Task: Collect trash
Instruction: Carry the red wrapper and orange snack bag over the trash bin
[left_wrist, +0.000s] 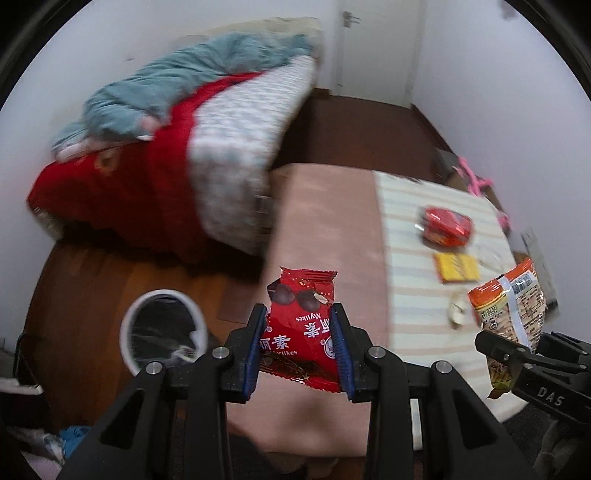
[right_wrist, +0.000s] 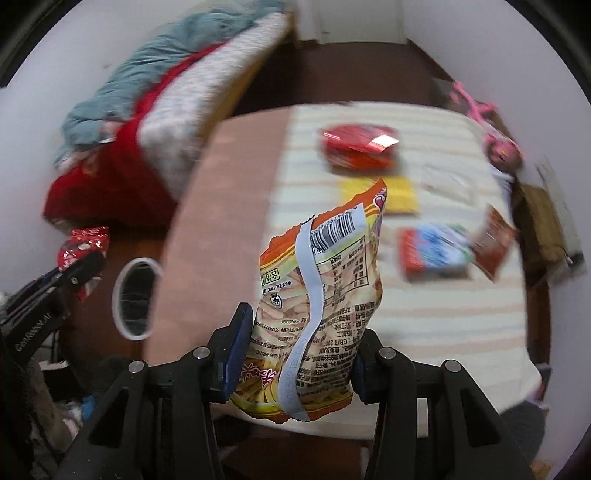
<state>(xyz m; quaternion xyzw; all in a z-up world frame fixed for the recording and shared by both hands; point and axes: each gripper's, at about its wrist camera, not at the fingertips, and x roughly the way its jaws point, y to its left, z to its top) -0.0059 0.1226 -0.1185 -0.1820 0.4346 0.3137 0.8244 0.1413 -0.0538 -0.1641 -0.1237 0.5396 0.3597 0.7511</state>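
Far left: bed (left_wrist: 236, 155) w/ red blanket (left_wrist: 122, 192) and teal cover (left_wrist: 192, 85) piled on top, blurred. On the wood floor (left_wrist: 92, 280) between bed and bench sits a white-rimmed bin (left_wrist: 162, 328), dark liner inside, just beside the bench's near-left corner. Left tool (left_wrist: 299, 347): jaws clamped on a red snack wrapper (left_wrist: 301, 332), blue pads pressing both side edges; wrapper held upright, above the pink part of the bench cover (left_wrist: 325, 221), clear of the surface. Bench (right_wrist: 424, 317), right portion covered w/ cream striped cloth. On the cloth, apart from each other: red foil pack (right_wrist: 360, 146) toward the far side, yellow flat packet (right_wrist: 399, 195) nearer, red-and-blue box (right_wrist: 436, 251) and a dark red sachet (right_wrist: 493, 242) toward the right edge. Right tool (right_wrist: 295, 354): jaws closed on an orange-and-cream chip bag (right_wrist: 325, 288), barcode side facing the cam, bag upright and lifted off the cloth. Far right: pink item (right_wrist: 495, 144) at the bench's far corner, too blurred to ID.
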